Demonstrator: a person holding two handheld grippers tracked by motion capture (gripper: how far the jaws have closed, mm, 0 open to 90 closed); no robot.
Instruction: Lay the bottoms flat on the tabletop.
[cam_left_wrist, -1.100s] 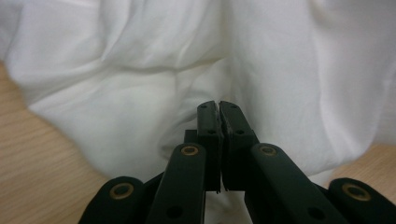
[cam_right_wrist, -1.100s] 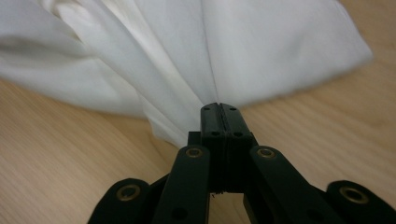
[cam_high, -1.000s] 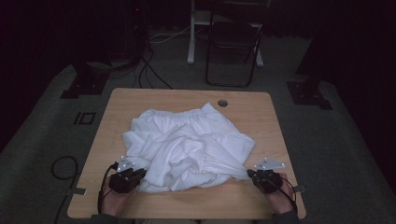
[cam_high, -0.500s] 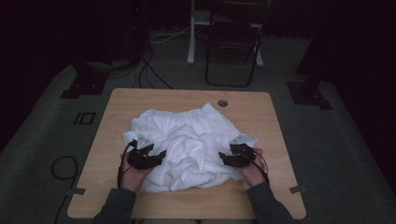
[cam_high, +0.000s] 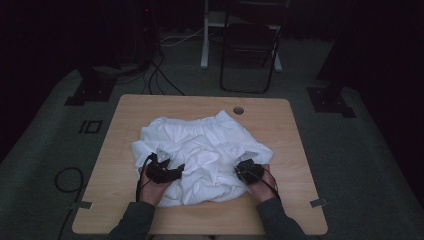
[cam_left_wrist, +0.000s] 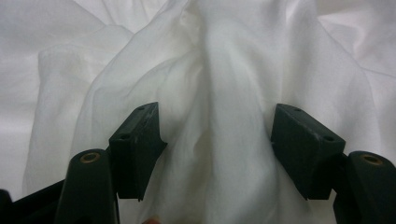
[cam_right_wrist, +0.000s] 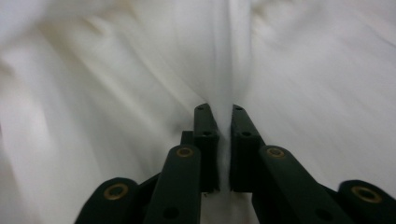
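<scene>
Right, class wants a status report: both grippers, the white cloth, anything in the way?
Left gripper open, jaws just widened, a fold of the white cloth between them. Right gripper just pinched shut on a ridge of cloth. Cloth bunched on table. Nothing in the way.

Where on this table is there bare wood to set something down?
Bare table: the far strip around the round hole, plus margins left and right of the white cloth. The near middle is crowded with cloth and both hands.

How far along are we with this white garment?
Little looks done: the white garment lies crumpled on the table. In hand: the right gripper has just closed on a fold; the left gripper has been opening, cloth bulging between its spread jaws. Spreading and folding remain.
</scene>
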